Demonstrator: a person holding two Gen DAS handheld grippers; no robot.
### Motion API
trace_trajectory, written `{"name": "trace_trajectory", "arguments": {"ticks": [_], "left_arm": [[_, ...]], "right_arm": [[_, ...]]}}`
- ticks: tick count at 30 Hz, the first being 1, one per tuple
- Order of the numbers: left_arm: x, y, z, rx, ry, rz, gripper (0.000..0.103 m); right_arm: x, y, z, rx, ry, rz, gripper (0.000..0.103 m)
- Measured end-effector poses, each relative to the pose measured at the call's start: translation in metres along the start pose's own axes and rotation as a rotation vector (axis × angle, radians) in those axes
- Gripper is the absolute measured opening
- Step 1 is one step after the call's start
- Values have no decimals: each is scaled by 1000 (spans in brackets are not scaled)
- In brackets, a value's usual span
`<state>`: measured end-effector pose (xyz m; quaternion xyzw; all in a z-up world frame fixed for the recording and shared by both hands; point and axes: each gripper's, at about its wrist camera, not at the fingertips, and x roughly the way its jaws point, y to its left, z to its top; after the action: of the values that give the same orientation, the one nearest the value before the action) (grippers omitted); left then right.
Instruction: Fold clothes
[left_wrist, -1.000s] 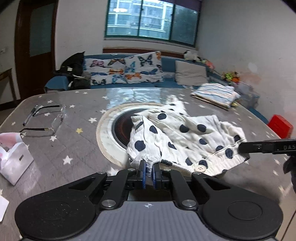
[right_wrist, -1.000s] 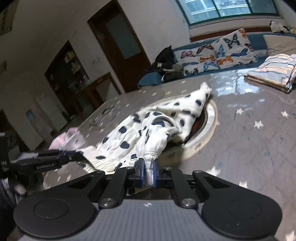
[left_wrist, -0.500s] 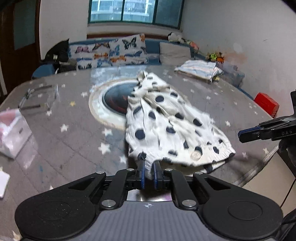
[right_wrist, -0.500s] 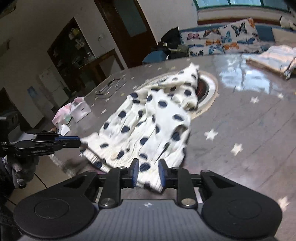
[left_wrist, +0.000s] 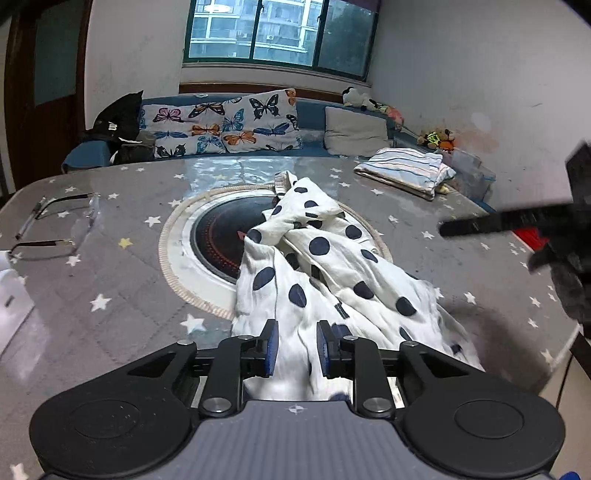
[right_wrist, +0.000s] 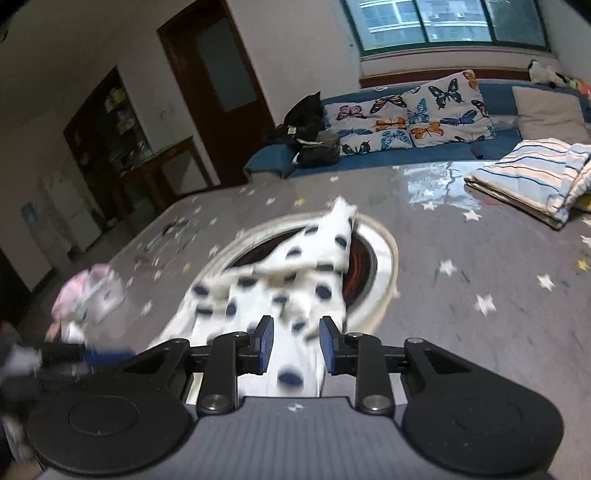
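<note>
A white garment with dark blue dots (left_wrist: 314, 266) lies crumpled on the grey star-patterned table (left_wrist: 110, 280), stretched from the round hotplate toward the near edge. My left gripper (left_wrist: 295, 347) is open, its blue pads apart with the garment's near end lying between them. My right gripper (right_wrist: 295, 345) is open too, over the same garment (right_wrist: 295, 280), which is blurred in the right wrist view. The right gripper's finger (left_wrist: 491, 223) shows at the right of the left wrist view.
A round hotplate with a pale rim (left_wrist: 214, 236) sits mid-table. Folded striped cloth (left_wrist: 402, 170) lies at the far right. Glasses (left_wrist: 55, 225) and a white box (left_wrist: 11, 295) lie at the left. A sofa with butterfly cushions (left_wrist: 221, 125) stands behind.
Both grippers held the garment shut a second ago and pulled it toward the near edge. The right opened first, then the left; the cloth now lies loose between the pads.
</note>
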<state>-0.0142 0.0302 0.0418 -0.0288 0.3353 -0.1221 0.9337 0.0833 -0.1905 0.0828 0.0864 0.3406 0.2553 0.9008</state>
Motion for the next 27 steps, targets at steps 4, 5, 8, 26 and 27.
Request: {"name": "trace_trajectory", "arguments": {"ticks": [4,5,8,26,27], "left_arm": [[14,-2,-1,-1,23,-18,25],[15,-3,-2,6,27,-18,25],[21,-3,-4,15,44,-23,25],[39,4,-13,14,110,-66,25],[39,4,-14,14,110,-68,25]], "right_arm": [[37,-8,21,41,7,-8,27],[44,-9,23,49,12,-10,27],[73,-20,30,114,41,10,27],[151,-60,46,406,31,160,45],[153,-61,48,422,16,176,45]]}}
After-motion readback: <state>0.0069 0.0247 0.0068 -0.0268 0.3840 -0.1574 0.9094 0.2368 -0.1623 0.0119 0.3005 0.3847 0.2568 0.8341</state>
